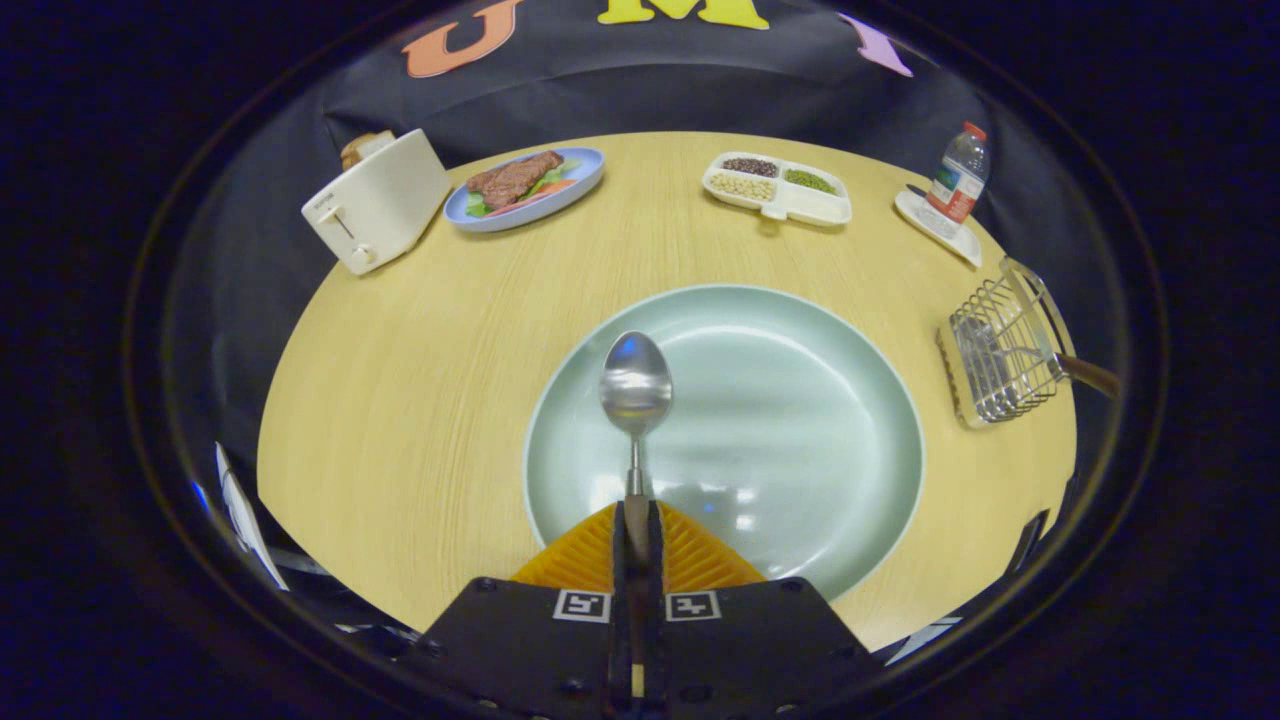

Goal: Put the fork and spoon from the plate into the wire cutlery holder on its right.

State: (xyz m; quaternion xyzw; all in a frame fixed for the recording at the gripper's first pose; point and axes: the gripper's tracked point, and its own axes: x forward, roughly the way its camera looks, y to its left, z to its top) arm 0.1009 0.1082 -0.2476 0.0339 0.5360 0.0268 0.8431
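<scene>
spoon (635,385) handle: you lose its rear length between the orange fingers (585,560) of the gripper (637,535), which press on it from both sides.
wire cutlery holder (1000,355): a brown handle (1090,375) sticks out; you cannot tell which utensil it belongs to.
toaster (378,200): what sits in its slot is too small for you to identify.
green plate (800,440): its near rim is covered by the fingers.

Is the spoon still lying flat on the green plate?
No, the claw is shut on the handle of the spoon, which sticks out ahead of it above the plate.
</scene>
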